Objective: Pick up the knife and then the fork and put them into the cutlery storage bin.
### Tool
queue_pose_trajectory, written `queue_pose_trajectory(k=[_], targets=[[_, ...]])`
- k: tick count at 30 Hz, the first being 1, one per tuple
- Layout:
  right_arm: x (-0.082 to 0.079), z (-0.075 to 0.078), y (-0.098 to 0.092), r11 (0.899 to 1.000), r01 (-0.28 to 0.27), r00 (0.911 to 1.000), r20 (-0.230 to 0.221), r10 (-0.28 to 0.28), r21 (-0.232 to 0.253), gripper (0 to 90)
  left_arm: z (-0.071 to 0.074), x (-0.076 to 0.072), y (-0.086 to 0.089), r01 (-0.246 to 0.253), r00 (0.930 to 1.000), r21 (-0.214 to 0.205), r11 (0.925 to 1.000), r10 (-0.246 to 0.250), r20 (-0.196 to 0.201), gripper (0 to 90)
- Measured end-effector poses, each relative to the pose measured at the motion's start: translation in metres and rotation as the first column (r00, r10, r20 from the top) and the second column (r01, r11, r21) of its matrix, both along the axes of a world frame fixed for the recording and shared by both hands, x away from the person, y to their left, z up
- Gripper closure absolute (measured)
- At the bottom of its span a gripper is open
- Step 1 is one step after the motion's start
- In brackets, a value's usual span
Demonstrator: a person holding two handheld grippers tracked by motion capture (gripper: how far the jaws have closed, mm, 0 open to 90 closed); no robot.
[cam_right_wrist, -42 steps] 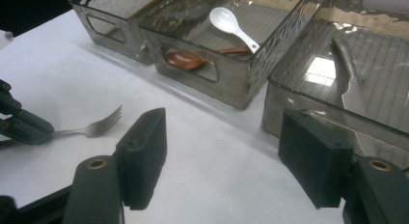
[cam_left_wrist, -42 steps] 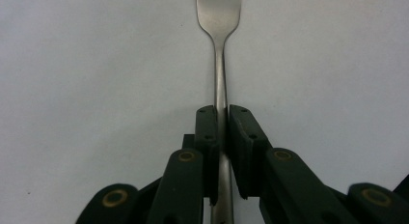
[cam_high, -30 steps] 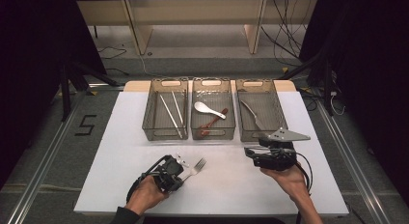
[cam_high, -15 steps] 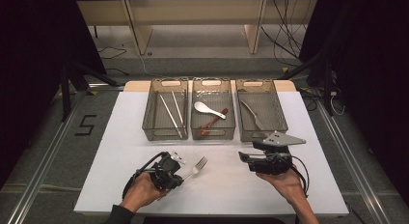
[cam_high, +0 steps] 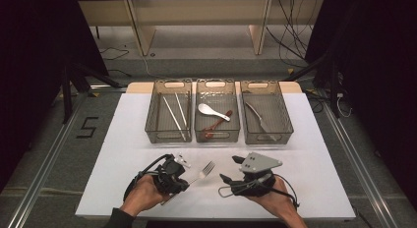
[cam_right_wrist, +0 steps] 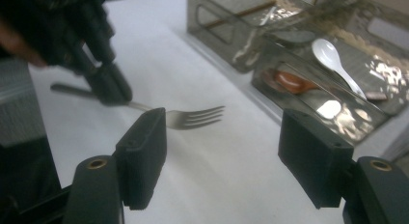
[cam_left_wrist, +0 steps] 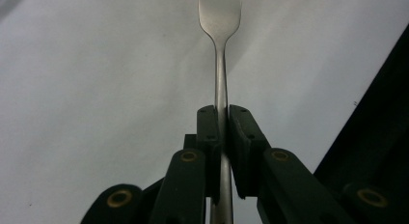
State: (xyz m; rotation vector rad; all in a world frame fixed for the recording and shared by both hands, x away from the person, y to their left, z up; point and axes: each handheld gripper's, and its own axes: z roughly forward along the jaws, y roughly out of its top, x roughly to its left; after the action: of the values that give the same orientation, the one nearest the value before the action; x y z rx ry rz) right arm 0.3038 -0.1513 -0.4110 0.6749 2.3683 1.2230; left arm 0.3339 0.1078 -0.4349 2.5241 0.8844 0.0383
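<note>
Handover step: left gripper (cam_high: pixel 183 177) clamps the fork (cam_high: pixel 205 170) by its handle; right gripper (cam_high: pixel 231 173), wide open and empty beside the tines, must straddle them

- Three clear bins (cam_high: pixel 168 85) in a row on the worktop (cam_high: pixel 314 154).
- Two chopsticks (cam_high: pixel 174 116) in the left bin.
- Two spoons: one white spoon (cam_high: pixel 212 111), one reddish-brown spoon (cam_high: pixel 217 125), both in the middle bin.
- One knife (cam_high: pixel 261 121) in the right bin.
- One fork (cam_high: pixel 204 170).
- Two grippers: left gripper (cam_high: pixel 186 181), right gripper (cam_high: pixel 231 170).
</note>
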Motion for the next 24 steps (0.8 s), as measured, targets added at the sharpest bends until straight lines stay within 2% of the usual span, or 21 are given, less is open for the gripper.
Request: queue_pose_trajectory(k=[2,5,11,14,21,22,24], targets=[[-0.006,-0.003,0.009,0.998,-0.034,0.9990,0.028,0.035,-0.050,34.9,0.002,-0.001,-0.001,0.013,0.9999,0.001,0.9999,-0.013,-0.003,83.1],[-0.011,-0.007,0.017,0.994,-0.071,0.9960,0.048,0.075,-0.086,35.0,0.005,-0.001,-0.003,0.029,0.9996,0.004,0.9996,-0.029,-0.003,83.1],[-0.021,-0.011,0.027,0.982,-0.099,0.9831,0.137,0.121,-0.160,35.3,0.008,-0.002,-0.007,0.044,0.9990,0.001,0.9990,-0.044,-0.005,83.1],[-0.025,-0.015,0.031,0.972,-0.103,0.9700,0.195,0.145,-0.212,35.5,0.010,-0.002,-0.009,0.051,0.9987,0.000,0.9987,-0.051,-0.006,83.1],[-0.033,-0.024,0.040,0.940,-0.100,0.9374,0.286,0.199,-0.326,38.5,0.014,-0.002,-0.014,0.065,0.9979,0.001,0.9979,-0.065,-0.004,83.1],[-0.035,-0.026,0.042,0.931,-0.097,0.9277,0.307,0.213,-0.351,39.1,0.015,-0.002,-0.014,0.067,0.9978,0.001,0.9978,-0.067,-0.004,83.1],[-0.037,-0.029,0.045,0.917,-0.087,0.9165,0.329,0.227,-0.389,40.7,0.016,-0.002,-0.015,0.071,0.9974,0.000,0.9975,-0.071,-0.005,83.1]])
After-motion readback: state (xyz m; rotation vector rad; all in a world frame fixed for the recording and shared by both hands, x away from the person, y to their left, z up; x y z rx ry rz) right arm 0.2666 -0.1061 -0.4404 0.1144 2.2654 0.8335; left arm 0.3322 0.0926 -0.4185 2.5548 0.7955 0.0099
